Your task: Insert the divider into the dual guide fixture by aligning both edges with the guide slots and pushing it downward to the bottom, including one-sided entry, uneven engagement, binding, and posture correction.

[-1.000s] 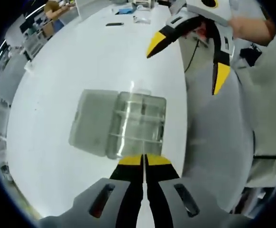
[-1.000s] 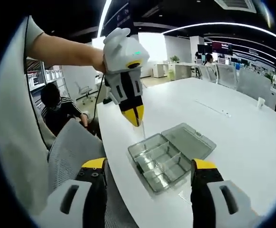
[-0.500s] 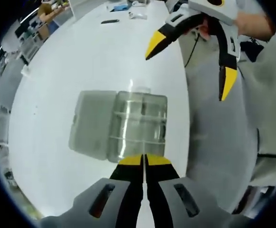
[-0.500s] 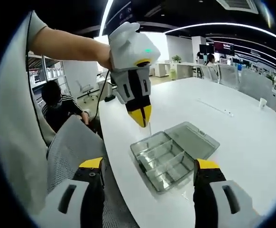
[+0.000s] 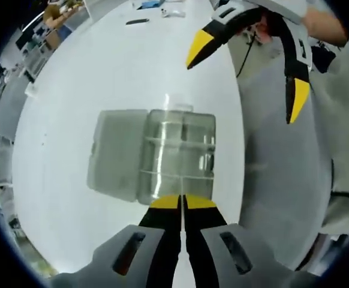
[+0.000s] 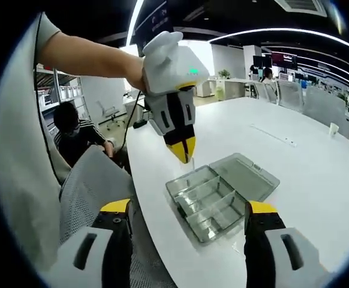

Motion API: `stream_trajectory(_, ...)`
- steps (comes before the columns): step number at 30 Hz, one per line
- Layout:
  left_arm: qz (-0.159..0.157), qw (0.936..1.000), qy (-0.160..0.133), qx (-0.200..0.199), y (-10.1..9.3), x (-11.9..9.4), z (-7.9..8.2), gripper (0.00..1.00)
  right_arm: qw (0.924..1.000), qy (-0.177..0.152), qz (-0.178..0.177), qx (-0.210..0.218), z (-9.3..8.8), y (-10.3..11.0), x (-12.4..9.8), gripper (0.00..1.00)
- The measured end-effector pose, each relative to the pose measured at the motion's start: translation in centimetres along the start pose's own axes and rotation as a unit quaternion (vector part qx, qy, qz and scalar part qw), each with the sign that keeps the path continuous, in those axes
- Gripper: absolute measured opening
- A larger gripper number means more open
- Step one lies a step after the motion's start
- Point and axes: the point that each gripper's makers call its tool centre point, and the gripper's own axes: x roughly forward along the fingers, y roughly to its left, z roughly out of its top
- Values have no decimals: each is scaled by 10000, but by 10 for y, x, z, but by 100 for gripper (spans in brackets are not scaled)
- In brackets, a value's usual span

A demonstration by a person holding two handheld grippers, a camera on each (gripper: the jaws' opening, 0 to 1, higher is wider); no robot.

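Note:
A clear plastic box (image 5: 177, 153) lies open on the white table (image 5: 102, 78), its lid (image 5: 114, 153) folded flat beside the compartment tray. My left gripper (image 5: 181, 202) hovers above the tray's near edge, shut on what looks like a thin clear divider seen edge-on between the tips. From the right gripper view the left gripper (image 6: 183, 153) points down over the tray (image 6: 204, 201), apart from it. My right gripper (image 6: 189, 207) stands wide open with nothing between its fingers, short of the box. It also shows as the right gripper (image 5: 249, 72) high beside the table edge.
The table's curved edge runs close by the tray. A grey mesh chair (image 6: 90, 186) stands against it, with a seated person (image 6: 72, 135) behind. Small items (image 5: 137, 21) lie at the far end of the table. Office chairs (image 6: 318, 102) line the far side.
The left gripper has drifted a little nearer the tray, which sits slightly larger in its view. The right gripper stays wide open.

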Motion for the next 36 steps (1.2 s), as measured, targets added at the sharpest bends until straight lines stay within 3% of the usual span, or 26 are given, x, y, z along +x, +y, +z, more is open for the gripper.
stream_trajectory(36,49,9997,232,28,6,19,-8,0,9999,63,34,82,-7,-1,0,73)
